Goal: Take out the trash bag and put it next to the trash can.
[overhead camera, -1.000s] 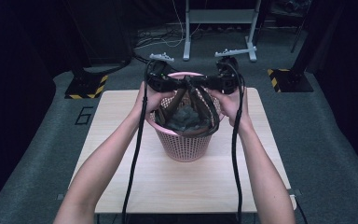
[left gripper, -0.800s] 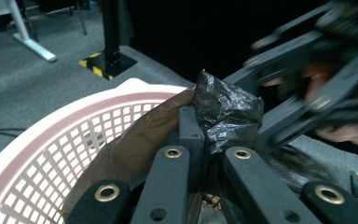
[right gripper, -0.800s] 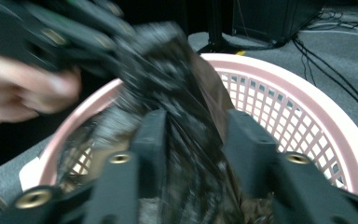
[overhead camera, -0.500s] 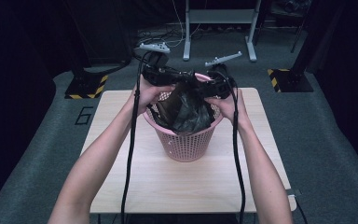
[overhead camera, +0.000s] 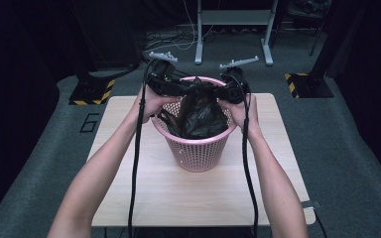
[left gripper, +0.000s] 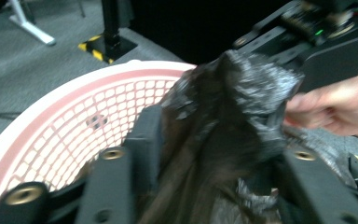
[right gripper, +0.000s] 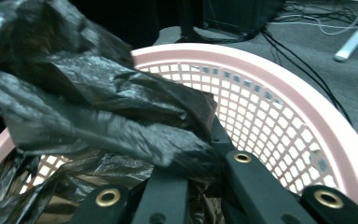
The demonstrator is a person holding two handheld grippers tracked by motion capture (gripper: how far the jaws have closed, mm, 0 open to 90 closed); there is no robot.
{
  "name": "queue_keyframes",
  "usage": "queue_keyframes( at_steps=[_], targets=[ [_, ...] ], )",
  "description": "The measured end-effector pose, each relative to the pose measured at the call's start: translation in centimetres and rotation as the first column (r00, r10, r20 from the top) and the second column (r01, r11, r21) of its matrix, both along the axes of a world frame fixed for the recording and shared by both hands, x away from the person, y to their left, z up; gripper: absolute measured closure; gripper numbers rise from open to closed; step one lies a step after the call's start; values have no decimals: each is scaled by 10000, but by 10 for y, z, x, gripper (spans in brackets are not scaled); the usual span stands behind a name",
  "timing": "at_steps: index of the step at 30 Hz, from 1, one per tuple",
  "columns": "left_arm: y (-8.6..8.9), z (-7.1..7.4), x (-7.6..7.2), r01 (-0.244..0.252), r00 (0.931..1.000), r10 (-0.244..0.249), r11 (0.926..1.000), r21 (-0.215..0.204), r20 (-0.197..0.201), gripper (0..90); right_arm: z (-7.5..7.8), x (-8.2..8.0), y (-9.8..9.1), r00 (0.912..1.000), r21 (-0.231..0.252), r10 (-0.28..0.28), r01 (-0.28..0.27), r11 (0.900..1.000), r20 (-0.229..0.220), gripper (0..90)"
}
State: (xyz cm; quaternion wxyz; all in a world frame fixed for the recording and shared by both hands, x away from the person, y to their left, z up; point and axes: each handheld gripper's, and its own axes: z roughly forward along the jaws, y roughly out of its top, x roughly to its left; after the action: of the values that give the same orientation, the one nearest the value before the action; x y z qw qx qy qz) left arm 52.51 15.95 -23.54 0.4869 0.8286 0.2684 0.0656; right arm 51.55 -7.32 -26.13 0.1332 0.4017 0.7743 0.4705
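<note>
black bag (overhead camera: 198, 111) in pink basket (overhead camera: 198, 151)

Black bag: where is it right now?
High view: the black bag sits bunched in the pink basket mid-table, its top between the left gripper and right gripper.

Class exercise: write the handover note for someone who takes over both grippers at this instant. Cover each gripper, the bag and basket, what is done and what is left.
Left gripper: jaws partly apart, black bin bag film lying between them; they have just been opening, so the grip looks loose or released.
Right gripper: jaws shut on the black bin bag, pinching a bunched fold above the rim.
Pink basket: upright on the wooden table, bag hanging inside, top gathered high in the middle.
Done: bag is in the basket.
Left: probably spread the bag mouth and fold it over the rim; no edge is over it yet.
</note>
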Motion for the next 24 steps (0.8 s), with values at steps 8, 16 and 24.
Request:
queue_keyframes(
  at_steps=[8,16,24],
  targets=[
    [9,1,3,-993,9950,993,9848,1423,78,252,4,-3,3,9993,23,-340,340,9994,136,900],
    [4,-9,5,-871,9954,936,9710,2225,-188,180,13,-11,10,9989,548,-45,19,9985,470,900],
    [5,-9,-2,-270,9989,343,9784,2050,-323,178,11,-9,5,9982,567,-518,500,9971,306,900]
  ],
)
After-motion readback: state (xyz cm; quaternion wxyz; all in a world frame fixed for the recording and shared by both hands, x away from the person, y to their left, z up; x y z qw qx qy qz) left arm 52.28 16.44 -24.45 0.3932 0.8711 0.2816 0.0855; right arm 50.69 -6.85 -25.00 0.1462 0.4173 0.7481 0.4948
